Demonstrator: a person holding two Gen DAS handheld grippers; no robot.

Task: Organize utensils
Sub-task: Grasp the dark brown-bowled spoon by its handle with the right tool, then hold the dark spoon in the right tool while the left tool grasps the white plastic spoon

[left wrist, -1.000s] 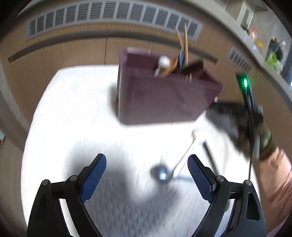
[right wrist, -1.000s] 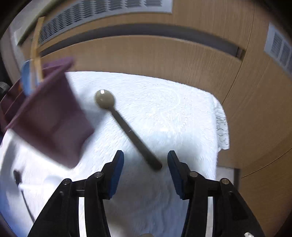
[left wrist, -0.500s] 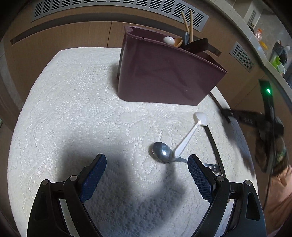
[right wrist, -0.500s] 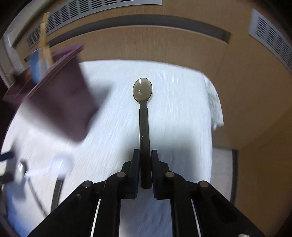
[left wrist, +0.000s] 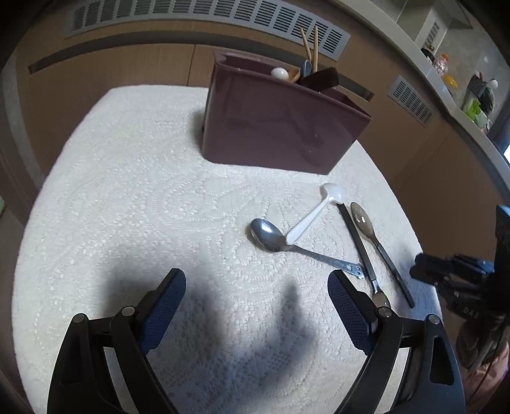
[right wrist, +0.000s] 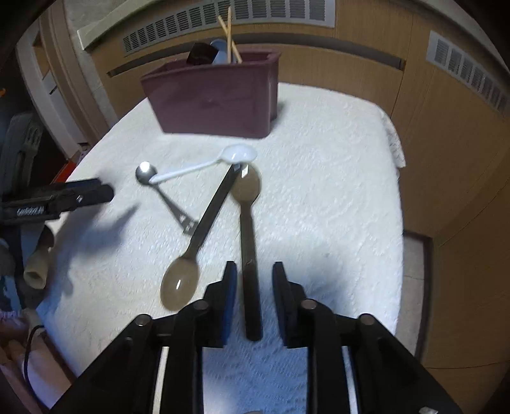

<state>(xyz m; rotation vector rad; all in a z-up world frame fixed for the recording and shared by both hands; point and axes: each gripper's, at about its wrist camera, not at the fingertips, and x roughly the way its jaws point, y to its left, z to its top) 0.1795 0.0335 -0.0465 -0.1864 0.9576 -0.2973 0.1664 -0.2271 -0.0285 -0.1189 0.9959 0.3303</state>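
A maroon utensil holder (left wrist: 280, 124) (right wrist: 220, 98) stands on the white lace cloth (left wrist: 127, 197), with chopsticks (left wrist: 310, 47) and other utensils in it. Several spoons lie in front: a steel spoon (left wrist: 271, 237) (right wrist: 149, 175), a white plastic spoon (left wrist: 314, 213) (right wrist: 220, 159), and two dark-handled spoons (left wrist: 376, 242) (right wrist: 204, 229). My right gripper (right wrist: 254, 286) is open, its fingers either side of the handle of one dark spoon (right wrist: 248, 242) lying on the cloth. My left gripper (left wrist: 256, 305) is open and empty above the cloth, near the steel spoon.
Wooden cabinet fronts with vent grilles (left wrist: 191, 16) surround the table. A counter with bottles (left wrist: 446, 70) runs at the far right. The right gripper (left wrist: 452, 277) shows at the table's right edge in the left wrist view.
The right gripper, shut on the dark spoon half a second ago, has opened and the spoon lies beside the other spoons. The left gripper stayed open and drew slightly nearer.
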